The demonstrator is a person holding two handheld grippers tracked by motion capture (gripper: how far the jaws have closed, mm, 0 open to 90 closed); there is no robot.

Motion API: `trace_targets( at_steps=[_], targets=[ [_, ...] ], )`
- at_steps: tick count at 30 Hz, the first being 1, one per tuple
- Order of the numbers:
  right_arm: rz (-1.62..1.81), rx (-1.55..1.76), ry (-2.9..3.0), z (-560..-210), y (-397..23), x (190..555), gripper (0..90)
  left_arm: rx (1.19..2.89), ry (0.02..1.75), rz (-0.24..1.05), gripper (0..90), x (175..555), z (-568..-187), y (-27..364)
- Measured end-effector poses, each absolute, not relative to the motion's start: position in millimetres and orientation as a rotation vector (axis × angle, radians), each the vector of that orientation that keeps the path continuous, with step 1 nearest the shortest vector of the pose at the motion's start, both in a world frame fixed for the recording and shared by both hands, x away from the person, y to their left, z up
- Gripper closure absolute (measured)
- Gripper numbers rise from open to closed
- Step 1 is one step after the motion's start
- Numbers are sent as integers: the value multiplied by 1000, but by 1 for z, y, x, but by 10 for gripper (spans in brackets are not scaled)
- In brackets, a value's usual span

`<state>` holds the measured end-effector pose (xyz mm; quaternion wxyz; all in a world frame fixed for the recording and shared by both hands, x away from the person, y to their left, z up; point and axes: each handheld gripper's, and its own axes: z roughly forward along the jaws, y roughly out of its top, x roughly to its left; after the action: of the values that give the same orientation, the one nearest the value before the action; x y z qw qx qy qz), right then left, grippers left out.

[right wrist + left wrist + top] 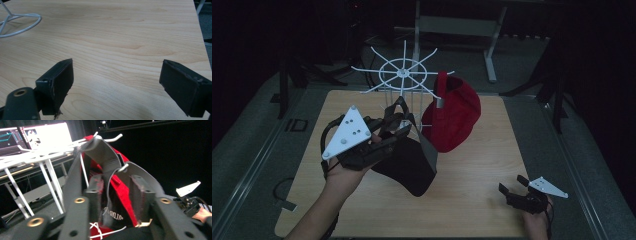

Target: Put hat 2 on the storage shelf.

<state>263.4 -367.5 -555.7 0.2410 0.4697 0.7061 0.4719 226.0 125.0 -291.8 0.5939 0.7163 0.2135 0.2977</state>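
Observation:
A white wire rack with radial hooks stands at the back of the wooden table. A red cap hangs from its right side. A black cap hangs lower at the front, and its grey band is looped over a hook. My left gripper is raised at that hook. In the left gripper view my left gripper has its jaws apart, and the thin band runs between them without being pinched. My right gripper rests low at the front right, open and holding nothing.
The rack's ring base lies on the table, far left in the right gripper view. Bare wood lies under my right gripper. Lit screens stand behind the rack. A metal frame stands beyond the table.

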Motion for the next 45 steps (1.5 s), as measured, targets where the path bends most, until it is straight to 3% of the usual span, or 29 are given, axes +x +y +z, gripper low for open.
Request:
trace_targets(
  at_steps=[14,45],
  targets=[
    [1290,1284,1932,-556,-367,263,120,1643,511,732,568,206,-306,142],
    [1283,1283,1932,-556,-367,263,120,1673,717,600,547,202,-412,204]
  ],
)
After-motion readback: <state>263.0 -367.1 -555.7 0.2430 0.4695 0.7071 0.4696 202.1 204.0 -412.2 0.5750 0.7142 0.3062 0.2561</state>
